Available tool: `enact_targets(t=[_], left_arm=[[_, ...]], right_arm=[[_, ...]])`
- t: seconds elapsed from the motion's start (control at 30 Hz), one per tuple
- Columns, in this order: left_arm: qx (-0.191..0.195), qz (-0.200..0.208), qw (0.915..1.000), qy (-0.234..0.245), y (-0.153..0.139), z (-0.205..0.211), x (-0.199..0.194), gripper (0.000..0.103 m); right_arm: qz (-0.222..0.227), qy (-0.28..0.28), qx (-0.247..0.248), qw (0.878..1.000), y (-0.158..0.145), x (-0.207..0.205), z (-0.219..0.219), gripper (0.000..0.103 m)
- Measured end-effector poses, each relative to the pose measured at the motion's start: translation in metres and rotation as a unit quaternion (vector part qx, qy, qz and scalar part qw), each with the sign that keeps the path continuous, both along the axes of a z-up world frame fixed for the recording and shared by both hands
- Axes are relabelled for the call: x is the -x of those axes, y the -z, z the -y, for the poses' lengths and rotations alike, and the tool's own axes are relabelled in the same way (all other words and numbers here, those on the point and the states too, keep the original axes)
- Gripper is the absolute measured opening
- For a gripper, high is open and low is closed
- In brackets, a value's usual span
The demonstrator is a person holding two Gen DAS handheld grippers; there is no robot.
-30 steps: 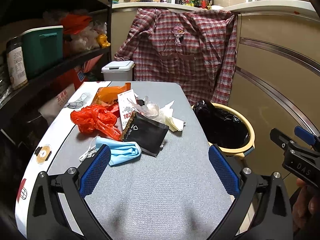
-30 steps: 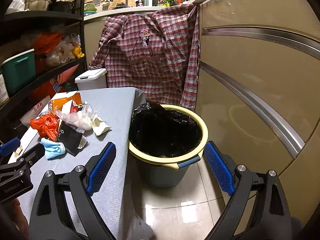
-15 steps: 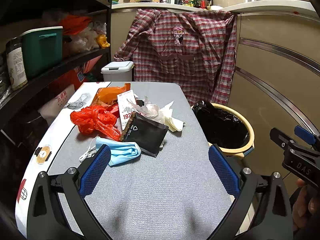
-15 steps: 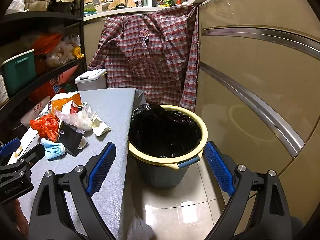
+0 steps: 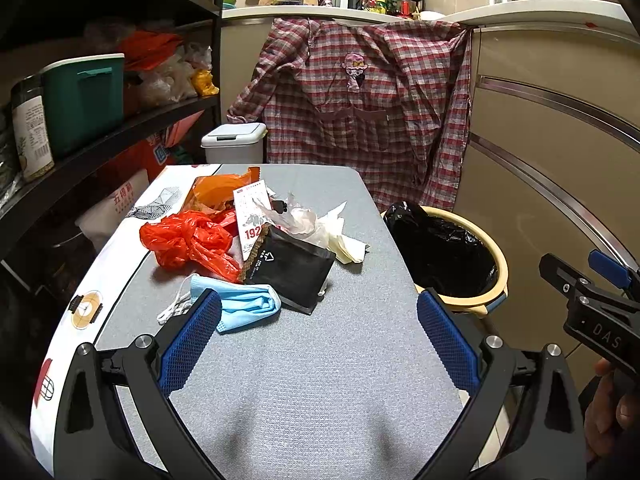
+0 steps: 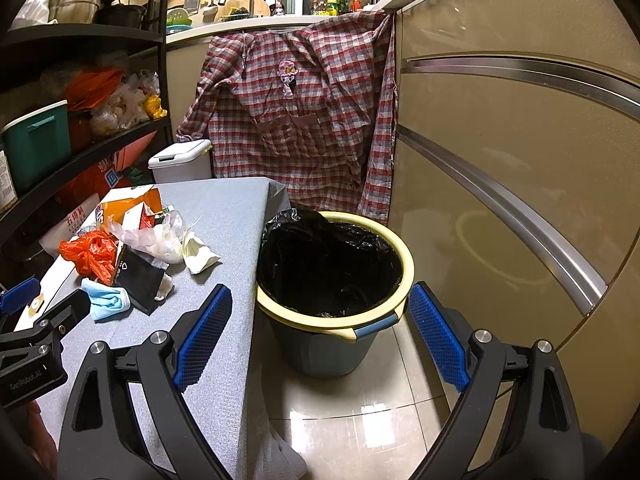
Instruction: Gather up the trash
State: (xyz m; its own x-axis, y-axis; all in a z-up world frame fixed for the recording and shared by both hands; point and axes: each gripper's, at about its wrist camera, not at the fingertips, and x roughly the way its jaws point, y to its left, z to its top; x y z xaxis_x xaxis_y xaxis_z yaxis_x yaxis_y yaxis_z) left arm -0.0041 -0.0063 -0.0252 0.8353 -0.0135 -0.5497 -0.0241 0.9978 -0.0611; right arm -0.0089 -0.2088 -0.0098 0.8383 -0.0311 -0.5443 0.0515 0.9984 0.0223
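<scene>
Blue face mask [image 5: 244,307] lies nearest the spread, empty left gripper [image 5: 318,340]; pinch its folded middle, not the loops. Right gripper [image 6: 318,340], also spread and empty, waits by the bin [image 6: 404,284].

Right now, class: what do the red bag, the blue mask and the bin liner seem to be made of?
Red bag: thin glossy plastic film, crinkled and knotted.
Blue mask: probably soft matte nonwoven fabric, folded, with white ear loops.
Bin liner: thin black plastic, shiny wrinkles.

Above the grey table [image 5: 320,380], the left gripper [image 5: 318,338] hangs with jaws wide apart, its left finger overlapping the blue face mask [image 5: 248,306] beside a black pouch [image 5: 294,270], red plastic bag [image 5: 188,244] and crumpled tissues [image 5: 340,236].
</scene>
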Motion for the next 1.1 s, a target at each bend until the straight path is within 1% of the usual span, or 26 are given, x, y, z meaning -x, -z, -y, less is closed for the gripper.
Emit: enact_targets(t=[0.63,0.7,0.9,1.0,1.07,1.1], left_arm=[[-0.001,0.001,1.0,0.001,0.0002,0.0008,0.0005,0.095],[-0.001,0.0,1.0,0.001,0.0001,0.0004,0.0006,0.095],[-0.001,0.002,1.0,0.001,-0.0002,0.0022,-0.0001,0.095],[-0.002,0.002,1.0,0.001,-0.0002,0.0022,0.0,0.095],[-0.001,0.002,1.0,0.001,-0.0007,0.0026,0.0002,0.095],[-0.002,0.002,1.0,0.002,-0.0009,0.0027,0.0001,0.095]], right_arm=[[0.001,0.001,-0.001,1.0,-0.0007,0.0005,0.0009,0.089],[0.001,0.001,-0.001,1.0,-0.0006,0.0,0.0011,0.087],[0.003,0.002,0.001,1.0,-0.0013,-0.0006,0.0012,0.081],[0.007,0.004,0.004,1.0,-0.0018,-0.0005,0.0002,0.074],[0.009,0.005,0.003,1.0,-0.0016,-0.0009,-0.0006,0.065],[0.009,0.005,0.001,1.0,-0.0013,-0.0007,-0.0004,0.063]])
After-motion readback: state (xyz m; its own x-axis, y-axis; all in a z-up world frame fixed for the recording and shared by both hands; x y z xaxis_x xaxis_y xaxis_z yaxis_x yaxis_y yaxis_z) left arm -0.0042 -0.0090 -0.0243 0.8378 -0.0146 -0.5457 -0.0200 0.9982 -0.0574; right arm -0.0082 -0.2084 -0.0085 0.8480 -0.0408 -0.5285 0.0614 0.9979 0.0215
